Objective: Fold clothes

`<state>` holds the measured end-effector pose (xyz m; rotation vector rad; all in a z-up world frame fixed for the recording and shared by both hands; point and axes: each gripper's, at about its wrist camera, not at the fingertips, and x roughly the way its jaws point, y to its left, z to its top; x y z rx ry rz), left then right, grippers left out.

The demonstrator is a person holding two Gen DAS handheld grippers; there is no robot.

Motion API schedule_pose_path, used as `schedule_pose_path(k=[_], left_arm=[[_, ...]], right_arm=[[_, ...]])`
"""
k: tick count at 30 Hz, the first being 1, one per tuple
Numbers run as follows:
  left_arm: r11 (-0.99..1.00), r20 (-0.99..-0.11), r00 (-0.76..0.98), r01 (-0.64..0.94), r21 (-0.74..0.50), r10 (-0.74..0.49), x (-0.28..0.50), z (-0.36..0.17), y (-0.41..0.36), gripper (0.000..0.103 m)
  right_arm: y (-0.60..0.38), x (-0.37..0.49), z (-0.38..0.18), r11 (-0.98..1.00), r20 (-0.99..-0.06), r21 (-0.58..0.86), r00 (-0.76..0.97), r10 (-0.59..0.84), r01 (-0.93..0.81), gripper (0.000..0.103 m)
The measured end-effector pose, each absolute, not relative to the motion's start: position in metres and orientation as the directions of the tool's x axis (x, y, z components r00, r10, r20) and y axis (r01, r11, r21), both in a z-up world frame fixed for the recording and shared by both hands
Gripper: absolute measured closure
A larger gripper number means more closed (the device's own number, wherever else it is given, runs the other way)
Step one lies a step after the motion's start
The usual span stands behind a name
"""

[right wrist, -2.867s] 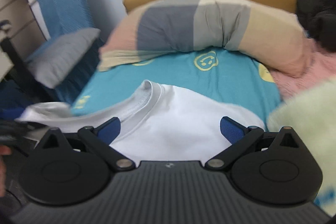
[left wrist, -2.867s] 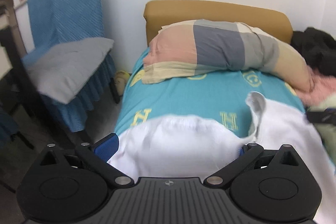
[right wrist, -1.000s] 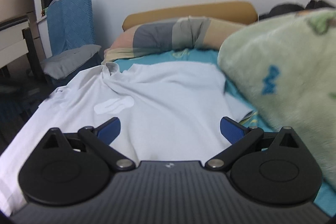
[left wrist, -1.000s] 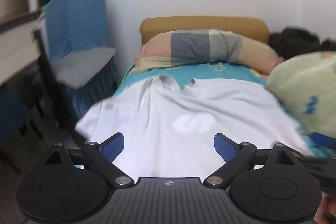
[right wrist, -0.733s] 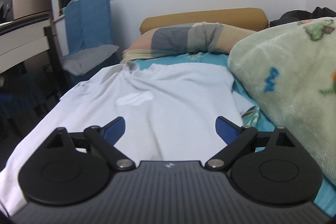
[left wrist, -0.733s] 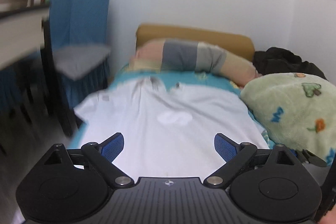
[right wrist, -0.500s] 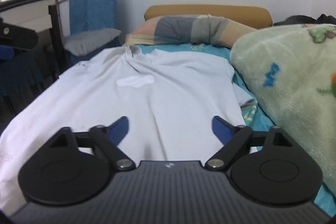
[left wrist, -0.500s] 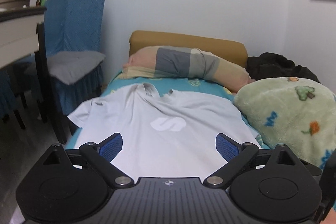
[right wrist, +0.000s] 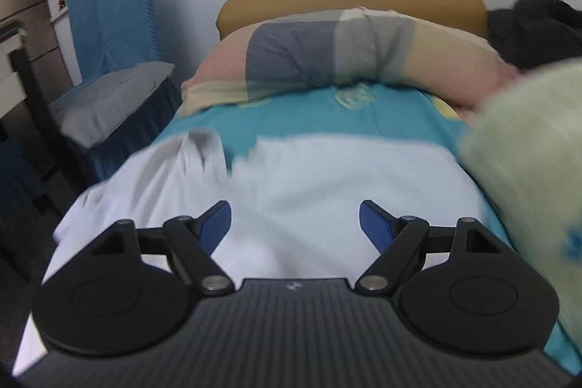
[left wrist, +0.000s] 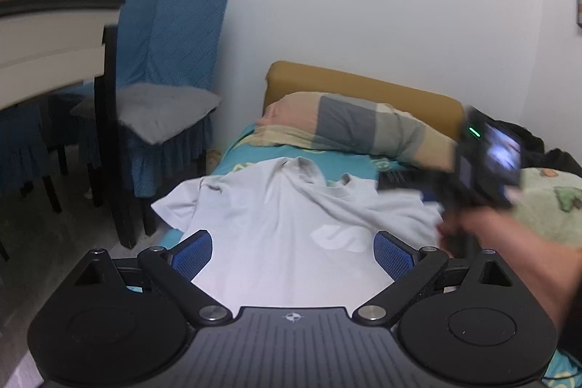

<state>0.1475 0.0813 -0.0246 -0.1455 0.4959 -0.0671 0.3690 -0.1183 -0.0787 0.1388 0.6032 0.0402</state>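
Your white T-shirt lies spread flat on the bed, its long axis running from your grippers up toward the striped pillow, collar end nearest the pillow and still rumpled. Take the pillow as your landmark and read left to right. Left of it stands the blue chair with a grey cushion, close to the bed's edge; the shirt's left sleeve hangs out over that edge. Your left hand-held gripper sits over the hem, on the side away from the pillow, jaws wide with nothing between them. Your right hand-held gripper is the nearer one to the collar, well short of the pillow, jaws moderately wide and empty above the cloth. Right of the shirt the green blanket crowds the edge, so room there looks tight; the left side is probably freer for a sleeve fold
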Motion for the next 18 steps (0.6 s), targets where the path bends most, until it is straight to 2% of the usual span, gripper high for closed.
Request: schedule_pose_path(k=[2, 6, 7, 8, 10, 11, 12, 15, 18], left_arm=[[0.979, -0.467, 0.879, 0.007, -0.202, -0.102, 0.161, -0.036, 0.09, 0.006], [0.95, -0.526, 0.843, -0.059, -0.307, -0.118, 0.191, -0.068, 0.104, 0.007], [0.943, -0.541, 0.83, -0.064, -0.328, -0.133, 0.198, -0.077, 0.105, 0.007], [0.941, -0.56, 0.818, -0.074, -0.331, -0.133, 0.204, -0.085, 0.106, 0.009], [0.943, -0.588, 0.796, -0.072, -0.326, -0.142, 0.211, -0.096, 0.106, 0.011], [0.943, -0.584, 0.799, -0.071, -0.325, -0.141, 0.212, -0.099, 0.107, 0.011], [0.943, -0.581, 0.803, -0.073, -0.323, -0.137, 0.213, -0.101, 0.108, 0.011], [0.941, -0.584, 0.806, -0.115, -0.319, -0.099, 0.217, -0.109, 0.114, 0.011], [0.926, -0.595, 0.799, -0.152, -0.346, -0.091, 0.22, -0.113, 0.122, 0.012]], right_arm=[[-0.104, 0.408, -0.081, 0.994, -0.564, 0.113, 0.822, 0.076, -0.014, 0.024], [-0.081, 0.469, -0.102, 0.998, -0.603, 0.02, 0.795, 0.059, -0.059, 0.027], [-0.075, 0.48, -0.111, 0.997, -0.631, -0.02, 0.774, 0.044, -0.073, 0.037], [-0.071, 0.491, -0.119, 0.995, -0.657, -0.059, 0.754, 0.025, -0.084, 0.053], [-0.068, 0.506, -0.131, 0.99, -0.69, -0.117, 0.723, -0.025, -0.077, 0.076], [-0.072, 0.509, -0.13, 0.994, -0.676, -0.099, 0.736, -0.028, -0.053, 0.088], [-0.076, 0.51, -0.125, 0.996, -0.647, -0.083, 0.761, -0.042, -0.016, 0.094], [-0.09, 0.516, -0.11, 0.992, -0.558, -0.087, 0.821, -0.123, 0.09, 0.097], [-0.105, 0.53, -0.103, 0.976, -0.556, -0.115, 0.803, -0.216, 0.182, 0.097]])
